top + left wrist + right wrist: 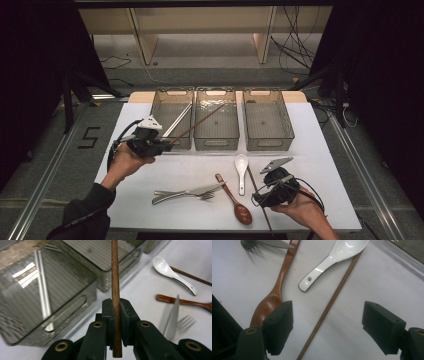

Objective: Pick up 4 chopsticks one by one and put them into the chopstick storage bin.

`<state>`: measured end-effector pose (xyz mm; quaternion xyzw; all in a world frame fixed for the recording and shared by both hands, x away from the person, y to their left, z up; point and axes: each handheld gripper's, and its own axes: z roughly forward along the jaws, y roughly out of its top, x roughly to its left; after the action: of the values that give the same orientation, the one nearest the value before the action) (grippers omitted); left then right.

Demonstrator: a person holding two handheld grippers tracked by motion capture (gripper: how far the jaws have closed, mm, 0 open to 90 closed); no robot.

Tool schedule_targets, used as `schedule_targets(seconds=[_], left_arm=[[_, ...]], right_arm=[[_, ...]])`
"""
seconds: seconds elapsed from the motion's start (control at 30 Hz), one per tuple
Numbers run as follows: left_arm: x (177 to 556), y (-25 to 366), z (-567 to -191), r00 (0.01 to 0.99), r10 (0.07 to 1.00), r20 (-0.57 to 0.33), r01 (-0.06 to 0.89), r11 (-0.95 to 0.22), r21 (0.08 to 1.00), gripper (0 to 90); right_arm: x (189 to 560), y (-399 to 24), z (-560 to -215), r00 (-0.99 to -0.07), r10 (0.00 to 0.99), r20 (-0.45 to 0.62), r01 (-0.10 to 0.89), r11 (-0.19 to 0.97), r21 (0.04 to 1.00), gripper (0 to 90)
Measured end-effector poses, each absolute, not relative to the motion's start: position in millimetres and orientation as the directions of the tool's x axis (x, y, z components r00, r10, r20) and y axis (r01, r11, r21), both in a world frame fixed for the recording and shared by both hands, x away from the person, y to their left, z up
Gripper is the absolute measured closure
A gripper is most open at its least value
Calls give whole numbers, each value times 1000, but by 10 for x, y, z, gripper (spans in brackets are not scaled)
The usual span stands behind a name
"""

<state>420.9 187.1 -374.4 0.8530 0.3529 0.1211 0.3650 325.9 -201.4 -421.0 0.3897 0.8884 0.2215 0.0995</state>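
Clamped tight on a brown chopstick, left gripper fingers, pads pressing both sides near the stick's butt end. Held above the white table near its left edge, stick slanting up and away, tip over the middle bin of three clear bins along the far edge. Left bin holding a metal chopstick; right bin beside the middle one.

Spread wide and holding nothing, right gripper fingers, hovering near the front right corner over a second brown chopstick lying flat. Just beside it a white spoon and a wooden spoon; knife and fork crossed toward the front edge's middle.
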Motion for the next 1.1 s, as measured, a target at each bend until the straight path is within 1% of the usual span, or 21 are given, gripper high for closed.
schedule_targets(seconds=[0.27,0.4,0.67,1.1], left_arm=[[4429,1996,-3682,654,754,-65,553,-418,720,829],[4558,2023,-3663,630,774,-62,570,-407,713,829],[4818,2096,-3725,565,822,-65,619,-371,692,829],[5092,2141,-3871,487,870,-75,681,-325,656,828]], right_arm=[[3256,-2027,-4211,-665,746,-2,656,586,475,242],[3253,-2027,-4222,-669,743,-1,656,592,468,242],[3250,-2024,-4221,-672,741,1,655,594,468,243],[3243,-2021,-4223,-679,735,1,650,600,466,241]])
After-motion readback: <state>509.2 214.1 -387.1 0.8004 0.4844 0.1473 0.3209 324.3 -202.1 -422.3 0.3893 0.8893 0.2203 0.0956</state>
